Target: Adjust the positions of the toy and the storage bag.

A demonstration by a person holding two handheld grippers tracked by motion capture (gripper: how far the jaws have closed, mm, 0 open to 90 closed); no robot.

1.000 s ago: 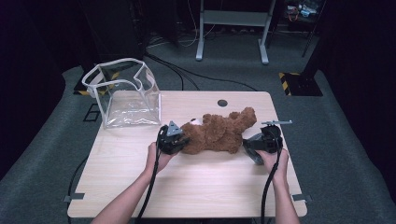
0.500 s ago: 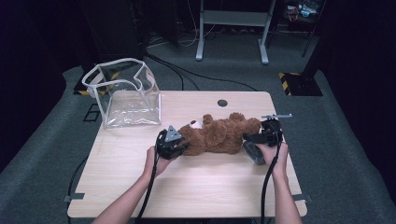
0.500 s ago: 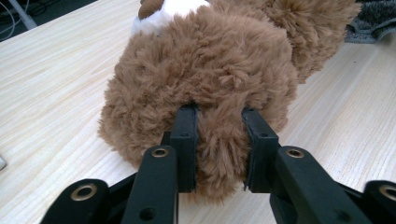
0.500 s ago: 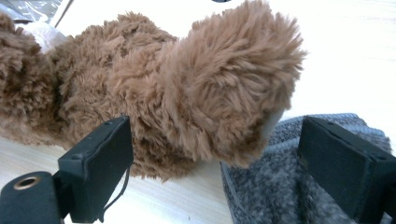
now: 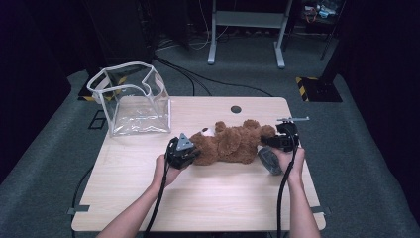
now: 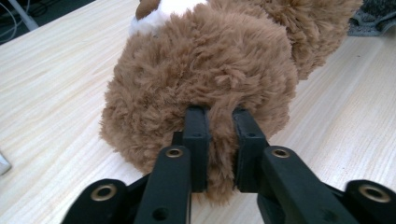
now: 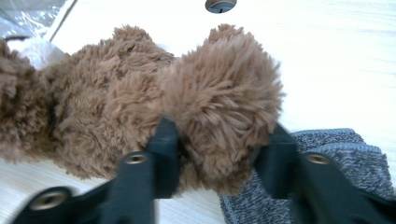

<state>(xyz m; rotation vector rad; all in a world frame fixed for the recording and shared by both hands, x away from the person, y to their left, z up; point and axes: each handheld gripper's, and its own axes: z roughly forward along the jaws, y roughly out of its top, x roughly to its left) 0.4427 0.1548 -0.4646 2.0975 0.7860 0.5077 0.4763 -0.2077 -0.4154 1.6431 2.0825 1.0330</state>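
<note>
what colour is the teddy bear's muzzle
White, on the fluffy brown teddy bear; clearest in the left gripper view.

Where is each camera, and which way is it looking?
High view: above the person's side, looking forward and down on the table; forearms, left gripper and right gripper show.
Left gripper view: rides the left gripper, looking along its jaws pinching the teddy bear.
Right gripper view: rides the right gripper, whose jaws have just been closing around a furry limb; a grey cloth lies beside.
All three views share the teddy bear and table.
</note>
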